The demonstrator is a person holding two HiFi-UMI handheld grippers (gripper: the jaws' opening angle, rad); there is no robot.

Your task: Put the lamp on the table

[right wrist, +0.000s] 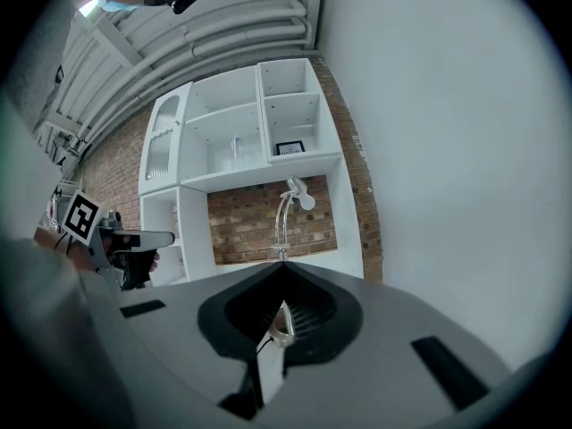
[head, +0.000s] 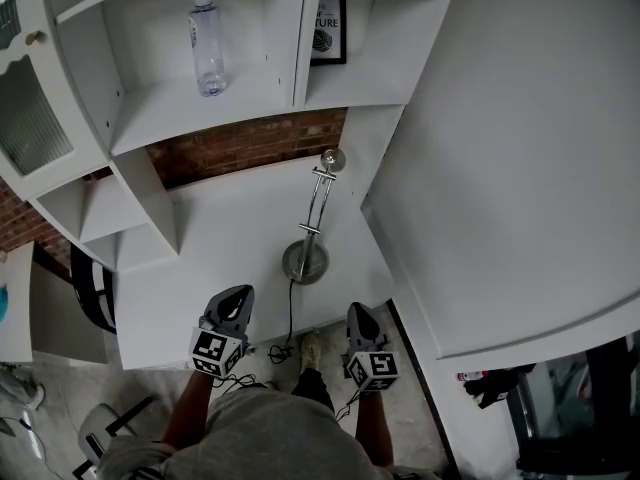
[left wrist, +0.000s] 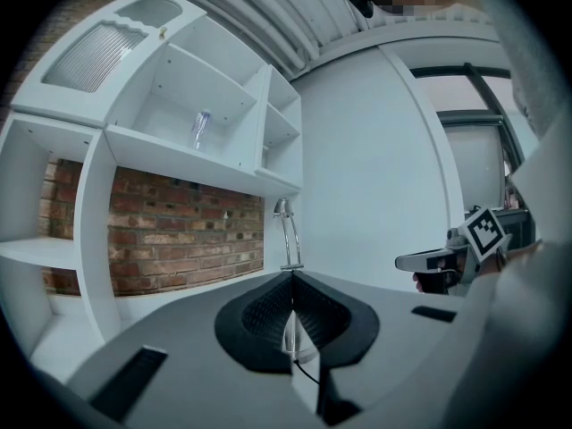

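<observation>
A chrome lamp (head: pixel 312 218) stands upright on the white table (head: pixel 215 258), its round base (head: pixel 305 261) near the front and its head (head: pixel 332 158) by the brick wall. Its black cord (head: pixel 291 320) runs off the table's front edge. My left gripper (head: pixel 238 294) hovers at that edge, left of the base, shut and holding nothing. Right of the cord sits my right gripper (head: pixel 358 311), also shut and empty. In the left gripper view the lamp (left wrist: pixel 286 232) rises just beyond the closed gripper (left wrist: pixel 292 277). The right gripper view shows the lamp (right wrist: pixel 286 211) past the closed gripper (right wrist: pixel 284 266).
White shelving stands over the table, with a clear bottle (head: pixel 207 46) and a framed print (head: pixel 328 28) on it. A glass-door cabinet (head: pixel 28 118) is at the left, a tall white panel (head: pixel 510 158) at the right. A dark chair (head: pixel 92 288) stands left of the table.
</observation>
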